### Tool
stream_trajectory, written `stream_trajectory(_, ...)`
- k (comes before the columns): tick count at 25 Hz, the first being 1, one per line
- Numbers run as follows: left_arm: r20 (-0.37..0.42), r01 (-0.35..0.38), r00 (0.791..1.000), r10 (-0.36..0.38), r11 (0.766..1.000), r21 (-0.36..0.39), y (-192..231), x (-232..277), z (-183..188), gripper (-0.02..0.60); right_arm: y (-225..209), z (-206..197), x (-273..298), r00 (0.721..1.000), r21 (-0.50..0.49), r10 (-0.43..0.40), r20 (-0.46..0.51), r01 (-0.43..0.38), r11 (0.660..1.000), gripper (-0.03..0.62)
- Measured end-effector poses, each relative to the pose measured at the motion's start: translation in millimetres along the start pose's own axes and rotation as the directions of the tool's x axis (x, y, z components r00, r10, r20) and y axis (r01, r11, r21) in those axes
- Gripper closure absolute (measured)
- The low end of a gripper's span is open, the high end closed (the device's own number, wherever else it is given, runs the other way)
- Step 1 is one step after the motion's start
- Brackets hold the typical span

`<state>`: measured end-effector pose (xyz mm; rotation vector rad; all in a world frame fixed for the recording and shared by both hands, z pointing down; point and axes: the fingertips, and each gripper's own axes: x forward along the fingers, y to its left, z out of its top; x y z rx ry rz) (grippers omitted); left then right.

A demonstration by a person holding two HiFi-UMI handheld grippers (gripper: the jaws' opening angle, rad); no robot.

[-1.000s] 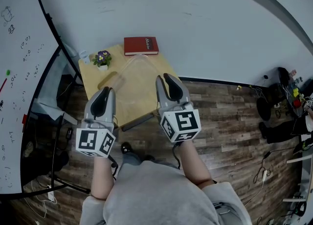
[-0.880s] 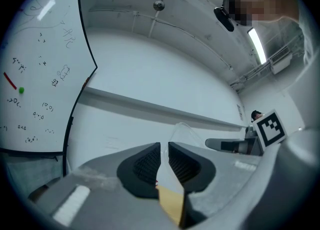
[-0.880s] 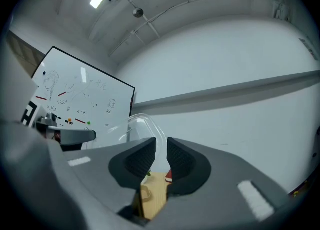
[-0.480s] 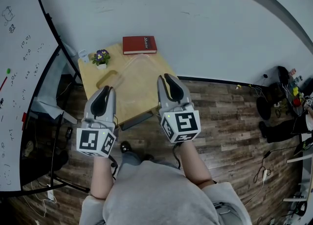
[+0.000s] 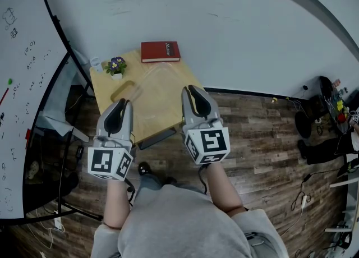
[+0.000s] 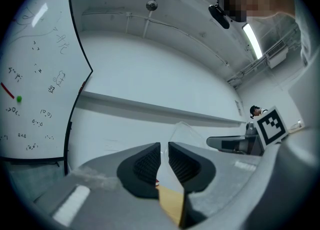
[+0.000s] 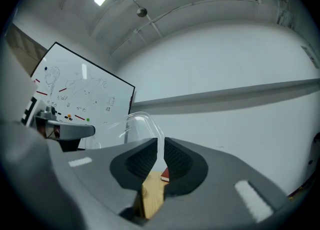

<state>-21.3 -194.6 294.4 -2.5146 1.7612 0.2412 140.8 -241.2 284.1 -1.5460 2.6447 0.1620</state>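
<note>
Two tongs barely apart: left tongs (image 6: pixel 164 158) and right tongs (image 7: pixel 161 155) each pinch clear plastic container (image 7: pixel 142 119) rim.

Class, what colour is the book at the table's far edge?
The book is red; head view.

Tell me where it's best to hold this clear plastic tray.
By its thin side rims, one from each side, as the left gripper and right gripper grip now. The clear plastic tray is wide and thin-walled, so opposite grips likely keep it level.
</note>
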Motion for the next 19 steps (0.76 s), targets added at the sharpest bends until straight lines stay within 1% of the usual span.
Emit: stream_trajectory(19,-0.013,-0.028,1.0,0.028,1.0,0.002,15,12,-8,0.526,-1,-11,23,1.0,0.008,0.024,-0.016,-0.024,1.0,0.553)
